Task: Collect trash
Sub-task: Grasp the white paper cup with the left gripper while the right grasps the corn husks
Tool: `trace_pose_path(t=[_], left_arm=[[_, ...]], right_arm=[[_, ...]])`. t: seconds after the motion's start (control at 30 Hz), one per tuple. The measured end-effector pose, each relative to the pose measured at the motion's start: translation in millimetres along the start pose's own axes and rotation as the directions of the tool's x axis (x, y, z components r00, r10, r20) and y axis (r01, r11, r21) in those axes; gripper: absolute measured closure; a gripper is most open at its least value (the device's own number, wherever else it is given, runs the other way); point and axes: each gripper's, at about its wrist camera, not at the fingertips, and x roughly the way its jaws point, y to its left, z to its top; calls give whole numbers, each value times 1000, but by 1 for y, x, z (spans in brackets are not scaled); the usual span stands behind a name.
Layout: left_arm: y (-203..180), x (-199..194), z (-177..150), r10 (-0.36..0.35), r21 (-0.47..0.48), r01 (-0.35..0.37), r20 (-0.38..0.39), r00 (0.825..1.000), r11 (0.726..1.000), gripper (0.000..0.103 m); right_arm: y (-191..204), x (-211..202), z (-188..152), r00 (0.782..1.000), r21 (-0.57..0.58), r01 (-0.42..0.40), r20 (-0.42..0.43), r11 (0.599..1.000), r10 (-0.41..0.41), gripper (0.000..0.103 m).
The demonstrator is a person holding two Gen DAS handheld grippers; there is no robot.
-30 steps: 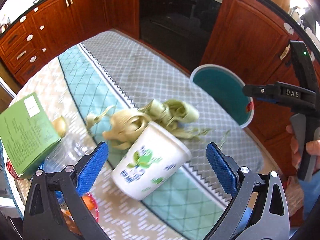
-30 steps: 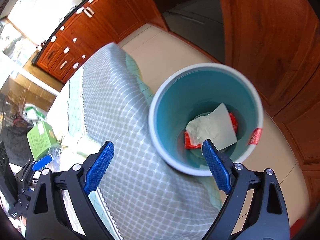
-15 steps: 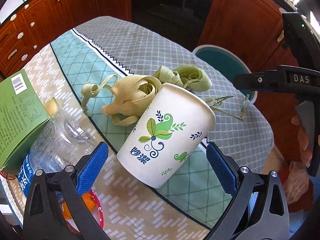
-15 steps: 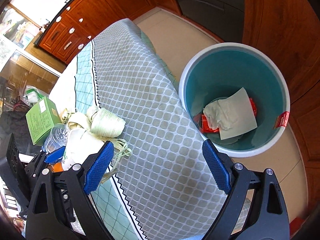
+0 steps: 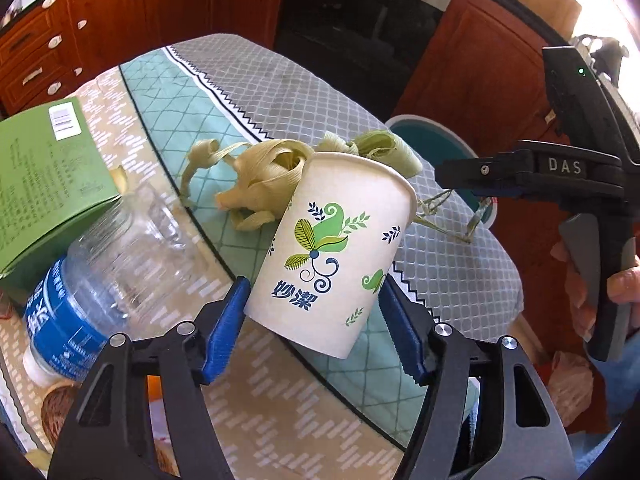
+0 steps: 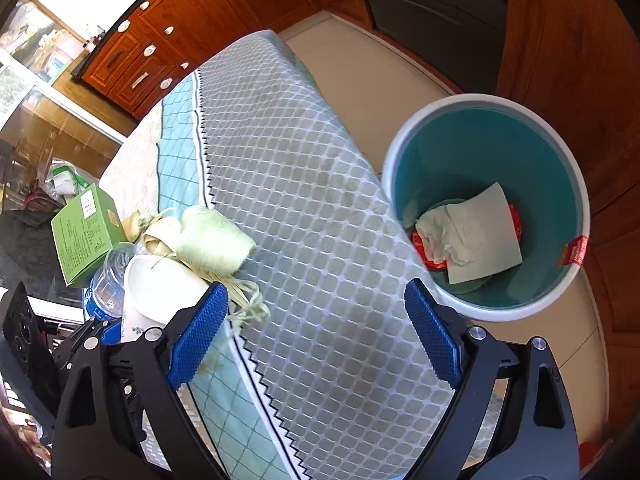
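My left gripper (image 5: 314, 328) is shut on a white paper cup (image 5: 332, 248) with green leaf print, its blue pads against the cup's lower sides; the cup tilts. Behind it lie curled pale green leaf strips (image 5: 264, 172) on the tablecloth. A clear plastic bottle (image 5: 104, 264) with a blue label lies at the left. My right gripper (image 6: 316, 336) is open and empty above the table edge, beside a teal trash bin (image 6: 480, 128) holding white paper and a red wrapper. The cup (image 6: 156, 280) and leaf strips (image 6: 212, 240) also show in the right wrist view.
A green box (image 5: 44, 176) lies at the left of the table. Wooden cabinets (image 5: 120, 20) and a dark oven (image 5: 360, 24) stand behind. The bin stands on the tile floor (image 6: 352, 64) next to the table's edge. The right gripper's body (image 5: 580, 176) shows at the right.
My left gripper has closed on the paper cup, which was lying loose between open fingers. The right gripper has swung from above the bin toward the table.
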Motion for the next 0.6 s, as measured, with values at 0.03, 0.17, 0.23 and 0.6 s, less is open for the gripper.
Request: trace_pose_path(t=[0.03, 0.17, 0.23, 0.6], left_arm=[[4, -4, -4, -14, -25, 14, 3, 1000, 1000, 36], [16, -10, -23, -46, -84, 44, -12, 999, 995, 36], [21, -9, -31, -56, -109, 53, -26, 998, 993, 36], [31, -6, -40, -80, -164, 73, -32, 996, 984, 34]], right_arm=[[6, 2, 2, 1000, -14, -4, -1, 1000, 4, 17], [27, 13, 9, 999, -57, -35, -18, 998, 34, 17], [38, 21, 13, 999, -76, -48, -28, 996, 46, 17], [70, 70, 28, 979, -150, -169, -144, 974, 147, 26]])
